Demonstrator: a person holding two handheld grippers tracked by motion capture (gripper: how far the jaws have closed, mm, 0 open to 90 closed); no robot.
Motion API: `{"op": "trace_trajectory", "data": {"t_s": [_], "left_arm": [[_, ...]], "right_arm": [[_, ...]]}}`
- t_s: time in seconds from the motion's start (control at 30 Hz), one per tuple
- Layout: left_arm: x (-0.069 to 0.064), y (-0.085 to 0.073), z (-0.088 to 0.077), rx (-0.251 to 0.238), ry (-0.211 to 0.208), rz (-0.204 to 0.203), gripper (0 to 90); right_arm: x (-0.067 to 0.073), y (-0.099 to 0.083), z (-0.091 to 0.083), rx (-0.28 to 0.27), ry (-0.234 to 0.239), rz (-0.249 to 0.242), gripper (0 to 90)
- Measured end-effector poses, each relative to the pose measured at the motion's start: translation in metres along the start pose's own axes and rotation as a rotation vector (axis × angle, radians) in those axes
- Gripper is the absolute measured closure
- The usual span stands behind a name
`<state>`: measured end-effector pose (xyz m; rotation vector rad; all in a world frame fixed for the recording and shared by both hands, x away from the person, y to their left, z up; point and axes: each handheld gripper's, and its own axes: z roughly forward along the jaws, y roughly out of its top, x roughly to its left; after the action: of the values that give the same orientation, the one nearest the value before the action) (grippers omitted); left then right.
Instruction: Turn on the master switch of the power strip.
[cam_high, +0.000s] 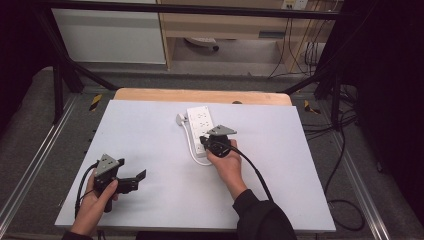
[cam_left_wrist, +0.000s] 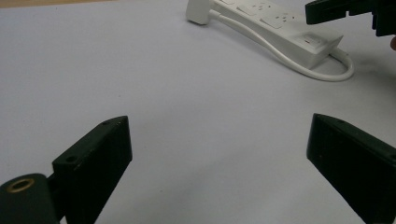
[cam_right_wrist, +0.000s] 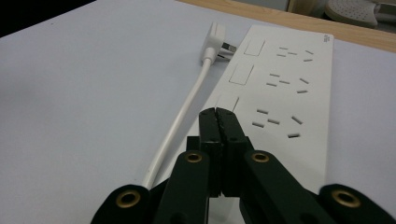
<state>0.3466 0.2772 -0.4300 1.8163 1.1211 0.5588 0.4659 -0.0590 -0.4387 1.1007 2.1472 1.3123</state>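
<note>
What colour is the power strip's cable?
White, like the power strip itself; the cable shows best in the right gripper view.

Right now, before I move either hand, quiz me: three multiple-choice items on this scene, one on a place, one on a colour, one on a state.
1. Where are the right tongs?
A. over the power strip's switch end
B. off the table
C. on the plug

2. What colour is the power strip's cable?
A. black
B. white
C. orange

3. How do the left tongs stand?
A. shut on the plug
B. shut on nothing
C. open, nothing between them

Answers: 1 A, the right gripper view has their closed tips at a rocker switch; 2 B, it matches the strip; 3 C, bare table shows between the parted jaws.
</note>
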Motion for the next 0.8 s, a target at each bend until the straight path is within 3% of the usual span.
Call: {"op": "trace_trajectory", "data": {"t_s": [0.3, 0.8], "left_arm": [[-0.0001, -0.0002, 0.0000, 0.003, 0.000, 0.002, 6.7], [-0.0005, -0.0004, 0.0002, 0.007, -0.002, 0.004, 6.7]], "right_arm": [[0.0047, -0.0012, -0.0023, 0.000, -0.004, -0.025, 90.0], [0.0035, -0.0087, -0.0031, 0.010, -0.023, -0.016, 90.0]]}}
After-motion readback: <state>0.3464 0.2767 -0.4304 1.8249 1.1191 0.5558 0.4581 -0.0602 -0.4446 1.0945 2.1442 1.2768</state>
